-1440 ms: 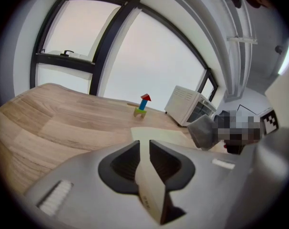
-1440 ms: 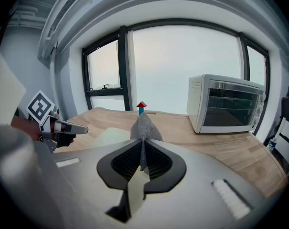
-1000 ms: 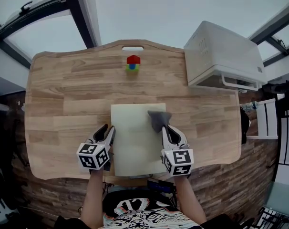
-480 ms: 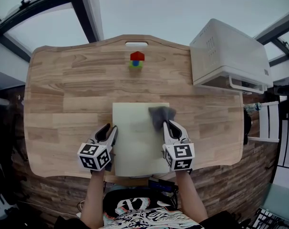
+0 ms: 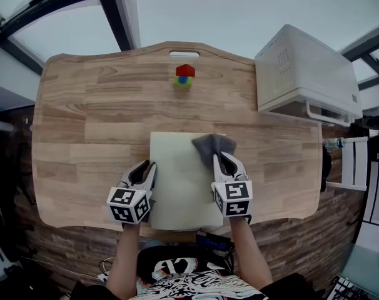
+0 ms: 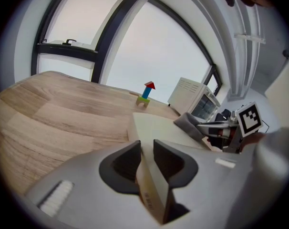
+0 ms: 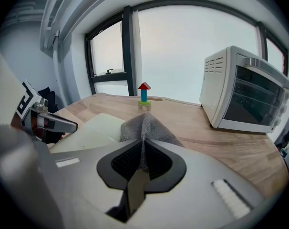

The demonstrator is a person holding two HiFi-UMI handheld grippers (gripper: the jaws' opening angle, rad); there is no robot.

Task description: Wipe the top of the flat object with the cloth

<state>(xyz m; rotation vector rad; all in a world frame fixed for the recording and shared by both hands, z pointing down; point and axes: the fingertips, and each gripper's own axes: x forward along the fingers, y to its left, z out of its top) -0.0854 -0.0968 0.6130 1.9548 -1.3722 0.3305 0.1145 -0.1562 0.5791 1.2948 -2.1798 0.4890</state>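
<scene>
The right gripper's [image 7: 143,152] jaws are closed tight on a pinched fold of grey cloth [image 7: 147,127], which spreads over the far right corner of a cream board [image 5: 180,180]. The left gripper's [image 6: 147,151] jaws have just been closing and clamp the board's left edge between them. The board lies at the middle of the worktop's [image 5: 83,124] front edge. The cloth looks soft, limp and light, best held by its bunched fold. The board looks stiff, thin and smooth, and is likely to slide unless gripped at an edge. Toy blocks [image 5: 184,77] stand near the far edge, and a toaster oven [image 5: 305,74] sits at the far right corner.
</scene>
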